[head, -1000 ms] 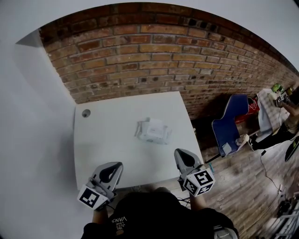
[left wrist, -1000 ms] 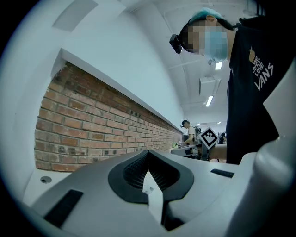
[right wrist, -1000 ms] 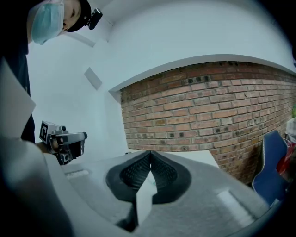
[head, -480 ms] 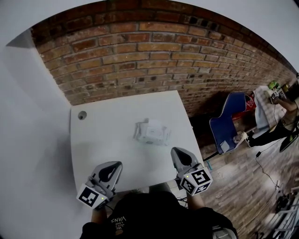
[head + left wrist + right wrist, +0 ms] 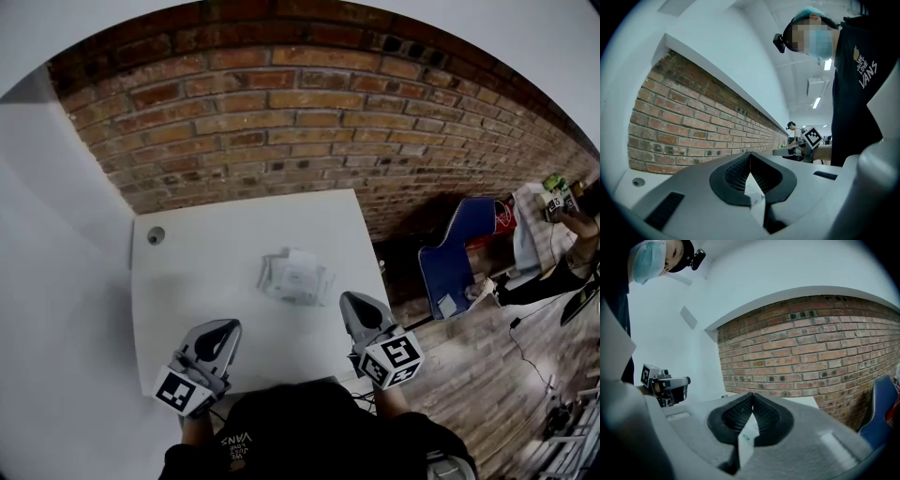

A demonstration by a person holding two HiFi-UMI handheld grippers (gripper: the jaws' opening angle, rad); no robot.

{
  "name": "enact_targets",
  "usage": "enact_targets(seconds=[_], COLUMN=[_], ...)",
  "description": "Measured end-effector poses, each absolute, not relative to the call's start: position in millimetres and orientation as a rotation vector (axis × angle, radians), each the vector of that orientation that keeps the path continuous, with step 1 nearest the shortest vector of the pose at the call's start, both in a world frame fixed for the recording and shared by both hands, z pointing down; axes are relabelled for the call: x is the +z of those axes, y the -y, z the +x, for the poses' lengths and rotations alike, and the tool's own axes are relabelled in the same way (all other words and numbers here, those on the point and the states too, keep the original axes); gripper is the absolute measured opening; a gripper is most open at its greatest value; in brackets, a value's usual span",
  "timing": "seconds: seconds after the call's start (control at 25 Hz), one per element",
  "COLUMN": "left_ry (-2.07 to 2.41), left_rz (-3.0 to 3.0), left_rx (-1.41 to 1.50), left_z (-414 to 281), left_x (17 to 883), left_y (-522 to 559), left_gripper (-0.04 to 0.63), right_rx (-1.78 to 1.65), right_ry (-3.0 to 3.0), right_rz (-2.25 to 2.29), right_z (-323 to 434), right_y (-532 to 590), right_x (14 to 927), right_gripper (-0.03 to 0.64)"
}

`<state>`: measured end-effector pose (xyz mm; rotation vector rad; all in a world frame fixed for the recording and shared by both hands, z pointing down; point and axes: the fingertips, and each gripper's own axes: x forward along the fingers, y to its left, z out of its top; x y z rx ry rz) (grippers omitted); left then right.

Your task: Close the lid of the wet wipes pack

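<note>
- the wet wipes pack [image 5: 295,277] lies flat near the middle of the white table [image 5: 187,291], a little toward its right side and well short of the brick wall [image 5: 281,122].
- a pale flap at the pack's left end looks raised, which i take to be the open lid; it is too small in the head view to be sure.
- the left gripper [image 5: 225,330] hangs over the table's near edge, well apart from the pack. its jaws are closed tip to tip with nothing between them.
- the right gripper [image 5: 352,306] sits near the pack's near right corner but is not touching it. its jaws are also pressed together and empty, and the pack shows beyond them.
- over the last second the whole table has slid left and down in the head view, cable hole [image 5: 156,235] and pack together, so the head turned and the pack has not been moved.
- both grippers have kept their places at the near edge, the right perhaps slightly nearer the pack.
- so the task has not really begun: the lid still seems up, and no contact has been made.
- the right gripper looks best placed to reach in, and closed jaws would suit pushing the flap down.
</note>
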<state>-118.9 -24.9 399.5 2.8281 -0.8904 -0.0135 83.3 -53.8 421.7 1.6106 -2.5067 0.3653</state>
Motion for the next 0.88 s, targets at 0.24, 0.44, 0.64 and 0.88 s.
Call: enact_targets(seconds=[0.24,0.44,0.64,0.88], left_ry=[0.924,0.933,0.930,0.931], left_rz=[2.809,2.790,2.774,2.761], left_rx=[-0.018,-0.018,0.007,0.061], left_z=[-96,-78,-61,-45], left_x=[402,408,416,429], left_y=[47,65,77,87], left_gripper=[0.000,0.000,0.000,0.000], right_rx=[0.363,0.373,0.386,0.402], right_ry=[2.525,2.535,2.540,2.543], right_rz=[1.580,1.560,1.550,1.514], right_z=[101,115,127,134], right_y=[82,102,115,126], right_x=[422,425,429,440], right_gripper=[-0.002,-0.002,-0.002,-0.002])
